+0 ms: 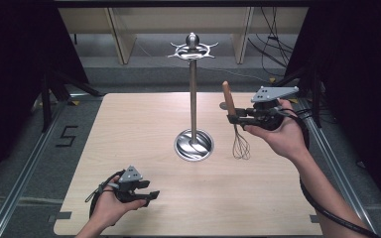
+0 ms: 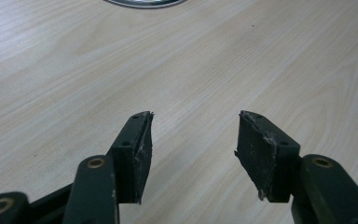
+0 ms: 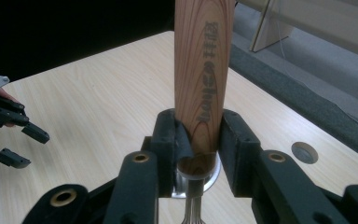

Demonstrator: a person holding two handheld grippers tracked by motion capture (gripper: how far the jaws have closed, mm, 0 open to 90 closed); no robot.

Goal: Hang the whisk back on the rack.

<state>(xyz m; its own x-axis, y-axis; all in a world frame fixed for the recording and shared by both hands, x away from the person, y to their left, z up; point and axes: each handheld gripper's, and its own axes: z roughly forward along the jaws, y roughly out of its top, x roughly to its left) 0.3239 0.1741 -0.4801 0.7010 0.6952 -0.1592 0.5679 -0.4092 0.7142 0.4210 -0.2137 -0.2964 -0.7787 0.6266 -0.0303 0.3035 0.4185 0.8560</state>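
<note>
While the whisk hung upright above the table, the scene read as follows.

Whisk: the whisk (image 1: 233, 121) stood upright in the air, its wooden handle (image 3: 204, 79) on top and its wire loops (image 1: 241, 147) hanging just above the table (image 1: 144, 124), to the right of the stand's base.

Right gripper: the right gripper (image 1: 234, 119) pinched the whisk at the lower end of the handle, one pad pressed on each side, as the right gripper view showed; dark lettering ran along the wood.

Right hand: the right hand (image 1: 278, 134) held that gripper level, above the right part of the table.

Left gripper: the left gripper (image 1: 151, 196) was spread apart with nothing between its pads (image 2: 140, 149), only bare wood grain beyond them.

Left hand: the left hand (image 1: 111, 206) kept it low at the near left edge, well apart from the whisk.

Stand: a metal utensil stand (image 1: 193, 94) rose from a round base (image 1: 193, 145) at the table's middle, with a ring of hooks (image 1: 192, 49) on top.
</note>
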